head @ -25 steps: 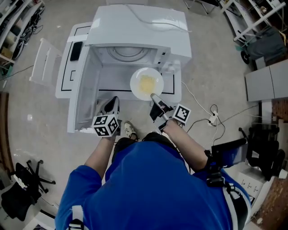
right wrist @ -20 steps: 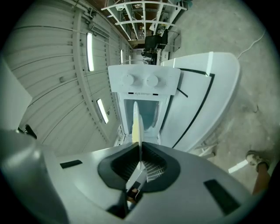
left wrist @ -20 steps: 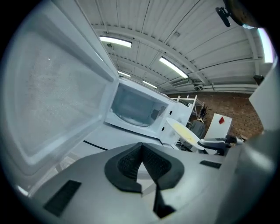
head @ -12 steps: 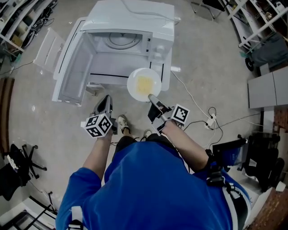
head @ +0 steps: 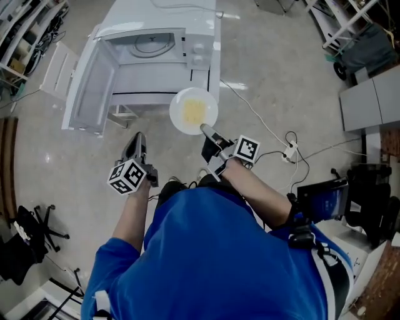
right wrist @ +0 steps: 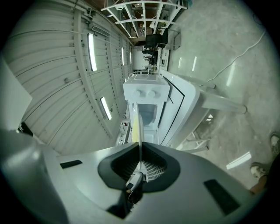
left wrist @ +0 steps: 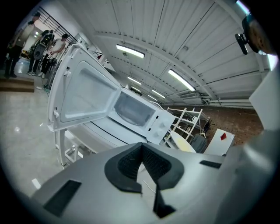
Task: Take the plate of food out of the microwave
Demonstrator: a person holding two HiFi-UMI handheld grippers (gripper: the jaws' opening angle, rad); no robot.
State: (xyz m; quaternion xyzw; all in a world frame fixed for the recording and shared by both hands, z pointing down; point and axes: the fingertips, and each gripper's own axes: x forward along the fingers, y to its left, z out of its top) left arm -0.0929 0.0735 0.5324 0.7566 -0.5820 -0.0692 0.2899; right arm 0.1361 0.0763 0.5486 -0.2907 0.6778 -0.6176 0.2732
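Head view: right gripper (head: 205, 129) clamped on the plate (head: 179, 119) rim, food (head: 194, 111) aboard, clear of the open microwave (head: 156, 28); left gripper (head: 136, 141) closed, empty. Best keep the plate level.

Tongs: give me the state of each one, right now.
Left tongs: closed, empty.
Right tongs: closed on the plate by its rim.

No word, brand or number is legible. The only signs are black-and-white square coded markers, without letters, on the cubes of the left tongs (head: 137, 140) at nine o'clock and the right tongs (head: 205, 130) at three o'clock. Any print on the microwave (head: 164, 17) at eleven o'clock is too small to read
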